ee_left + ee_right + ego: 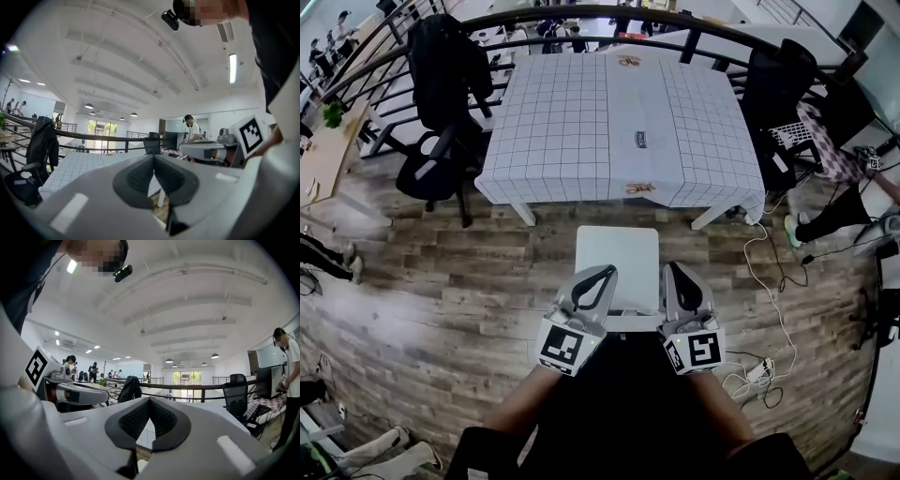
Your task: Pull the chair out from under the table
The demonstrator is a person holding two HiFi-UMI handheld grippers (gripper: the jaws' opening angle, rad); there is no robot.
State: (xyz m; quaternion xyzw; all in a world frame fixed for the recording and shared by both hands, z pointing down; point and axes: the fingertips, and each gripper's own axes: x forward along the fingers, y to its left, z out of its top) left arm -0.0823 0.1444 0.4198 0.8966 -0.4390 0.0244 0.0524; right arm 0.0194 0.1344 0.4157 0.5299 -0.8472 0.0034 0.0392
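1. Both sets of jaws are closed tip to tip with nothing between them. Left gripper and right gripper sit side by side, pointing level at the table.
2. The chair is near centre in the head view, at 6 o'clock of the table. Its far edge is just beside the table's near edge, and the seat looks mostly clear of the cloth.
3. My grippers are at the chair's near edge, left at 7 o'clock of the seat and right at 5. I can't tell whether the tips touch it. Through the pad hollows the gripper views show only floor and a white leg.
4. My read: the pull is nearly done or paused. With the jaws closed I have no clamp, so for more travel I'd open both, take the near edge, close, then draw straight toward 6 o'clock.
5. Keep both hands even so the chair doesn't yaw. Pull low and level so it slides on the wood floor rather than tipping.
6. The white cable at 4 o'clock is well apart from the chair. A straight path stays clear of it.
7. Chair look: plain white, flat squarish seat, looks light. It should slide easily but may chatter on the planks.
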